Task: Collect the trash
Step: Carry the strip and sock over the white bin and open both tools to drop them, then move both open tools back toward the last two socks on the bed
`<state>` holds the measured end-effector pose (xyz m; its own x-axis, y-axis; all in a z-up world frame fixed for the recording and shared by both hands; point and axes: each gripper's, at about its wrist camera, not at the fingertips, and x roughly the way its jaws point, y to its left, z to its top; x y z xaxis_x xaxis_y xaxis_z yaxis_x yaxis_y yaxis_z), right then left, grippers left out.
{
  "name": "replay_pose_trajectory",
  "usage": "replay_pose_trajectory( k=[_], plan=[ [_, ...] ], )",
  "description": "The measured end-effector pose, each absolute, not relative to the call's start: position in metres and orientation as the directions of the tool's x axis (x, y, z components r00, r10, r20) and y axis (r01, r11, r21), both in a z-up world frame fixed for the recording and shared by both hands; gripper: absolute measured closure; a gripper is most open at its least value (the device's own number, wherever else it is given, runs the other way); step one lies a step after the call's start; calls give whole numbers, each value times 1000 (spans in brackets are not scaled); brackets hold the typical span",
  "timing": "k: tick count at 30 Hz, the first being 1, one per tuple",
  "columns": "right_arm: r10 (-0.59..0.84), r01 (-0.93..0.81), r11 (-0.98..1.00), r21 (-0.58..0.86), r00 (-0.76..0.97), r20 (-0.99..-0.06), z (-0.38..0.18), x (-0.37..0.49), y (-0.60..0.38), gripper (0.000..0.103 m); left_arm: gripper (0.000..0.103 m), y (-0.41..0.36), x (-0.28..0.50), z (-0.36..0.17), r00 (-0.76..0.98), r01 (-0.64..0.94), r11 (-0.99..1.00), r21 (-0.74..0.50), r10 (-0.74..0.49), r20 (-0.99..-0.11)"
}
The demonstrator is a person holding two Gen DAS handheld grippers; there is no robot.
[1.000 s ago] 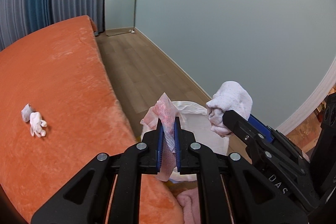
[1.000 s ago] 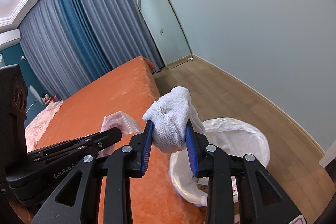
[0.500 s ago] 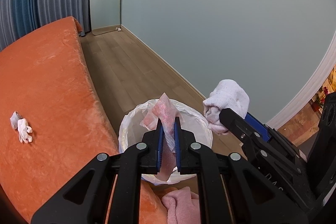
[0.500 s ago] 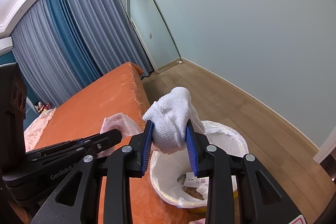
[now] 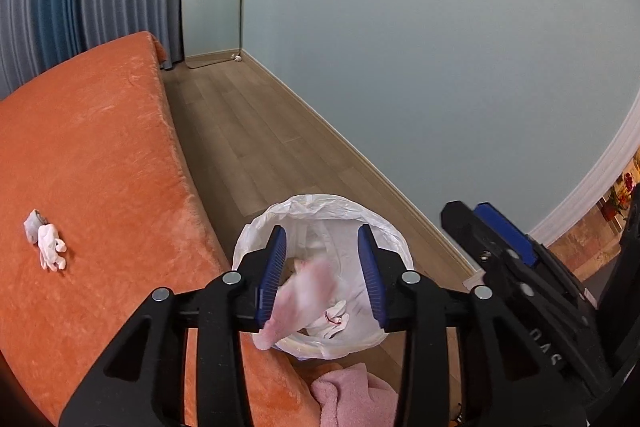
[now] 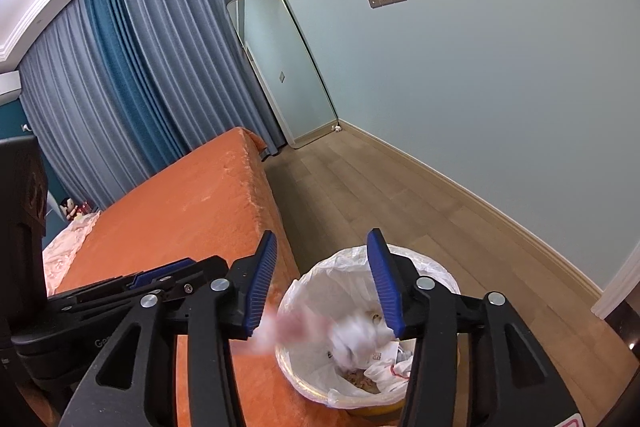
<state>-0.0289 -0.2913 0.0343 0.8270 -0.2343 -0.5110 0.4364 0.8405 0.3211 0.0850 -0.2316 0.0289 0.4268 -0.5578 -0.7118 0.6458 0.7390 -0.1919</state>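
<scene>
Our left gripper (image 5: pixel 322 269) and right gripper (image 6: pixel 322 283) spread their fingers, opening; released, a pink wrapper (image 5: pixel 302 297) and white sock (image 6: pixel 358 337) fall blurred into the lined bin (image 5: pixel 394 247). Farther, 2 white scraps (image 5: pixel 46 245) lie on the orange bed (image 5: pixel 92 147).

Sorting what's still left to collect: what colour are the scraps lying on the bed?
White scraps, seen best in the left wrist view.

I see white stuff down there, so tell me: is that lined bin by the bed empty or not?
Not empty. The bin holds crumpled white scraps at its bottom, and a blurred pink wrapper is dropping in. How full it is, I cannot tell.
</scene>
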Motion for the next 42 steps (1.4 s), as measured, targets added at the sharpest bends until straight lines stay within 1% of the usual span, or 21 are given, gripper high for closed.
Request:
replay_pose_trajectory(
  k=[8, 13, 26, 42],
  plan=[
    [-223, 423, 849, 316, 830, -512, 38, -30, -288, 55, 67, -225, 86, 34, 441, 636, 749, -186, -551, -709],
    [-218, 416, 854, 311, 831, -512, 41, -26, -285, 52, 67, -218, 87, 37, 449, 628, 755, -188, -549, -705],
    [-185, 376, 882, 285, 831, -525, 43, -7, -273, 52, 67, -187, 93, 43, 474, 587, 783, -203, -536, -698],
    [-112, 282, 931, 233, 826, -552, 40, 23, -235, 52, 67, -119, 110, 38, 518, 486, 840, -243, -500, -694]
  ],
)
